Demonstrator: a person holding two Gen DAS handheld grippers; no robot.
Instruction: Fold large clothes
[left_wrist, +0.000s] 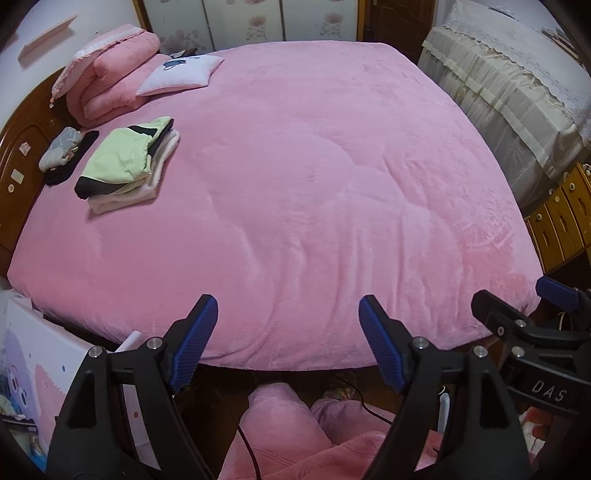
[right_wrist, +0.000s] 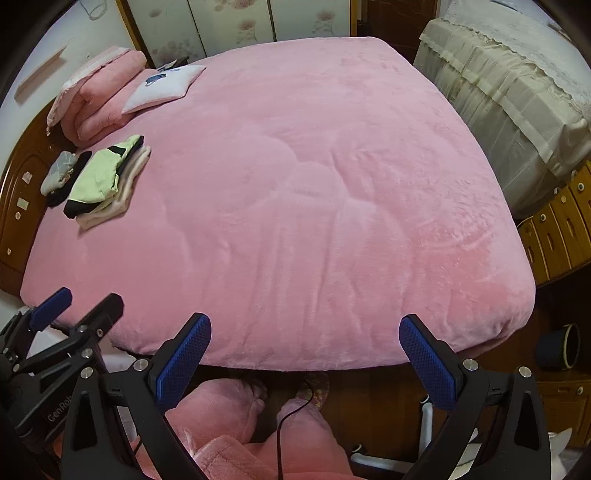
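Observation:
A folded stack of clothes (left_wrist: 127, 162) (right_wrist: 103, 182), light green and black on top of white, lies at the far left of the pink bed cover (left_wrist: 314, 184) (right_wrist: 314, 184). My left gripper (left_wrist: 288, 332) hangs open over the bed's near edge with nothing between its blue pads. My right gripper (right_wrist: 304, 343) is open too, also above the near edge and holding nothing. Each shows in the other's view, the right gripper (left_wrist: 517, 299) at the right side and the left gripper (right_wrist: 88, 299) at the left. No garment lies spread out on the bed.
A folded pink quilt (left_wrist: 110, 81) and a white pillow (left_wrist: 181, 74) sit at the far left corner, with grey and black socks (left_wrist: 61, 147) by the wooden headboard. A lace-covered piece of furniture (left_wrist: 509, 96) and wooden drawers (left_wrist: 561, 221) stand right. A person's pink-clad legs (left_wrist: 284, 424) are below.

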